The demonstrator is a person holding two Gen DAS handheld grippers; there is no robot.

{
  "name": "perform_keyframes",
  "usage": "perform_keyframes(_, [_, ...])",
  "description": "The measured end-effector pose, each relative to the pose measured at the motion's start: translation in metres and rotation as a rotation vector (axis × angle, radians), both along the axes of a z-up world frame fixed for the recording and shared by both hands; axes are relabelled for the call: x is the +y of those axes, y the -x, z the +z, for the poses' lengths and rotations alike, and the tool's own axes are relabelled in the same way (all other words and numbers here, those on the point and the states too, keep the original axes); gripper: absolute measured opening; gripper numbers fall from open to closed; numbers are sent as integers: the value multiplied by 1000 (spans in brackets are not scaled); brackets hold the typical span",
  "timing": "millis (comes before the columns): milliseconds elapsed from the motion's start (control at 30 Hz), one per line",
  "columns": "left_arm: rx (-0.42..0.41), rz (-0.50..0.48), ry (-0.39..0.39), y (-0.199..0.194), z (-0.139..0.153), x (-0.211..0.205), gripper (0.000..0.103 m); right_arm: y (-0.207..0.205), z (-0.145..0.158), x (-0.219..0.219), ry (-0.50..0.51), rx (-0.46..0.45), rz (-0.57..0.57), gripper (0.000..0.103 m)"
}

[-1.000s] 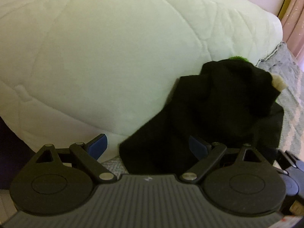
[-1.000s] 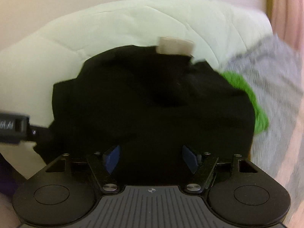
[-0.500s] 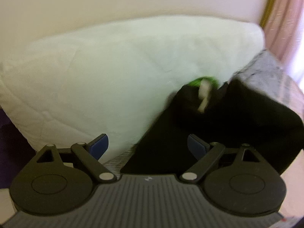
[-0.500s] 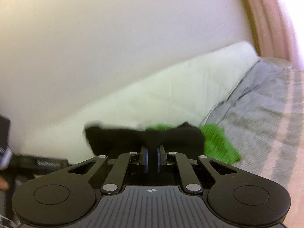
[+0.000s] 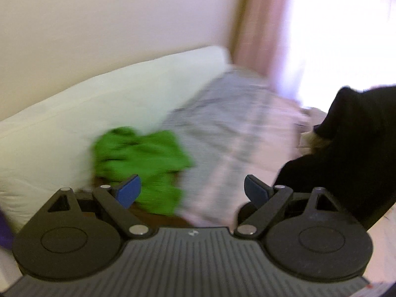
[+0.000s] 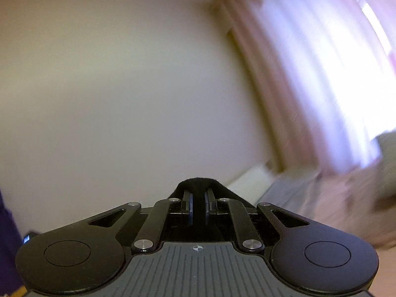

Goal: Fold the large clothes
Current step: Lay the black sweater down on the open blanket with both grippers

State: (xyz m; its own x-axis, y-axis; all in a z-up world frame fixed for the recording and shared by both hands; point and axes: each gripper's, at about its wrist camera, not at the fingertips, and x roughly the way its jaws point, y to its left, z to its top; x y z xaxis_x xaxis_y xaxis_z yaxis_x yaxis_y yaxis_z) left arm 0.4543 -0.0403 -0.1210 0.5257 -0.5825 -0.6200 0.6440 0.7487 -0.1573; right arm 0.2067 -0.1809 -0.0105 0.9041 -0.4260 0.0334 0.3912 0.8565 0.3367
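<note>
Left wrist view, read from its left edge: the white quilt (image 5: 74, 113) lies along the wall, a green garment (image 5: 143, 163) sits crumpled against it on the grey-and-pink striped bedspread (image 5: 230, 128), and at the far right the black garment (image 5: 356, 148) hangs in the air, clear of the bed. A second ago that black cloth lay heaped against the quilt, covering most of the green one — now the green one is uncovered. The left gripper (image 5: 190, 190) has its blue pads spread wide with nothing between them, much as a second ago.

In the right wrist view the right gripper (image 6: 198, 205) has its fingers pressed together on a fold of the black garment (image 6: 198, 183), which bulges just past the tips; behind it are only bare wall and pink curtain (image 6: 309, 74) (the view is tilted well up and blurred). A second ago these fingers were apart over the heap.

So the pickup looks done — next, probably, the free left gripper takes a second edge so the cloth can be spread flat for folding.
</note>
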Motion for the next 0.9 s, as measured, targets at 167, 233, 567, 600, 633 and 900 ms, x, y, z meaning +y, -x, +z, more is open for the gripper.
perform_keyframes(167, [11,-178,45,112,23,-55,88,116,35,-18,25,142,-147,7])
perform_keyframes(233, [26,-243,39,165,28,-73,88,151,30,-30,-49,368,-227,9])
perform_keyframes(567, [178,-485,-244,355,-32,-133,88,340,-81,-11,-466,821,-402,43])
perform_keyframes(600, [184,-506,-267,368,-34,-133,88,350,-82,-2,-496,824,-408,43])
perform_keyframes(633, [185,-523,-289,379,-38,-133,88,361,-89,4,-529,829,-416,43])
perform_keyframes(900, [180,-659,-413,413,-49,-135,89,366,-84,7,-620,849,-459,44])
